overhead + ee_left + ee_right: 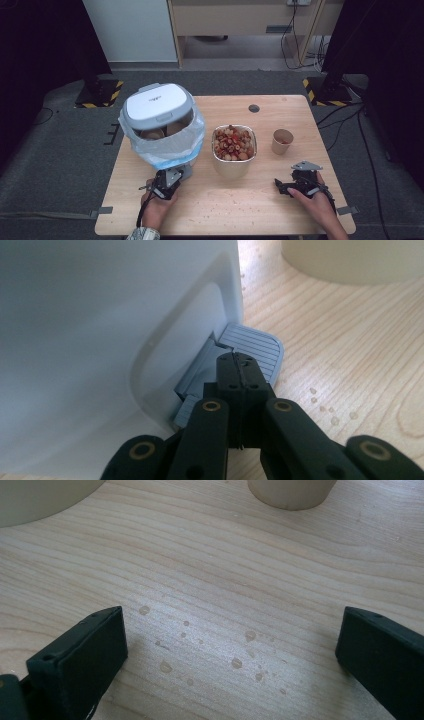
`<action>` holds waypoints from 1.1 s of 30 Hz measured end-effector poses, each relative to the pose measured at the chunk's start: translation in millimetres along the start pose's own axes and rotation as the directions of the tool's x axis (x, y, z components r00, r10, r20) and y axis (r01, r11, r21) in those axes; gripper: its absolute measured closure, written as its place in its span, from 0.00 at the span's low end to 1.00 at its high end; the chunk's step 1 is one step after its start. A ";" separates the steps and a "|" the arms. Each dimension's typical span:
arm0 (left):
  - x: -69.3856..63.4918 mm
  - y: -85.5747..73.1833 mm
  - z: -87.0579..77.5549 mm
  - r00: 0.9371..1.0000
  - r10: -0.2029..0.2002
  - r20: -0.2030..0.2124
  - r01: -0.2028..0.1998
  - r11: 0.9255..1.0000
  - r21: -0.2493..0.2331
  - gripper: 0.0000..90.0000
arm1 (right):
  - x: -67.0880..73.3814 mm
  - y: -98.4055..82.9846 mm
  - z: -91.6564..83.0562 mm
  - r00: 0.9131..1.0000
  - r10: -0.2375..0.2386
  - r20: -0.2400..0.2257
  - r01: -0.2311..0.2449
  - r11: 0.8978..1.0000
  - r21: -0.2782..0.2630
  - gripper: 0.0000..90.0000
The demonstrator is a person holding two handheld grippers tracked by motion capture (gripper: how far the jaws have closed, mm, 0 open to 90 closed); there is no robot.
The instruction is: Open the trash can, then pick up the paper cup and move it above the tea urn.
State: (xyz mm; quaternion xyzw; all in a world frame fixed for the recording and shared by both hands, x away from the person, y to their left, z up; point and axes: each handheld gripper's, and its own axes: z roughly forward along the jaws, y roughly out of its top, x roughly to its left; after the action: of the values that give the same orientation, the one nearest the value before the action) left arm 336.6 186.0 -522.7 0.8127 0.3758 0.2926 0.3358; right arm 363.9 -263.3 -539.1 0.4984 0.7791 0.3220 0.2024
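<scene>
Bare table (260, 195) between the hands; bin (160, 125) blocks left, bowl (234, 145) probably centre.

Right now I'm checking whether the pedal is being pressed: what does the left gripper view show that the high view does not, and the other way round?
The left gripper view alone shows the bin's ribbed grey foot pedal, with the left gripper shut, its closed tips on the pedal's near edge.

The high view alone shows the bin's lid tilted open over a plastic liner, the bowl of food, the paper cup and the right gripper near the table edge.

Both show the white bin body, the left gripper and the wooden table.
</scene>
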 end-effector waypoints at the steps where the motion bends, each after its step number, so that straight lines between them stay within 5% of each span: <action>1: -0.1 -0.5 1.0 1.000 0.003 0.001 -0.003 1.000 0.007 1.00 | 0.0 0.0 0.0 1.000 0.000 0.000 0.000 1.000 0.000 0.01; 7: 2.4 -4.8 4.5 0.999 -0.030 0.023 0.029 1.000 0.012 1.00 | 0.2 0.1 0.0 1.000 0.002 0.000 -0.002 1.000 0.001 0.01; 33: 3.2 -4.4 4.2 0.999 -0.038 0.021 0.038 0.999 0.017 1.00 | -2.1 0.1 -0.6 1.000 -0.010 -0.020 0.010 1.000 0.004 0.01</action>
State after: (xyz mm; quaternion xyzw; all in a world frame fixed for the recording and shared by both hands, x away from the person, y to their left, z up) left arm 339.5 189.3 -527.9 0.8111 0.3901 0.2745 0.3386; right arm 364.5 -265.4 -538.7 0.4915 0.7842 0.3245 0.1955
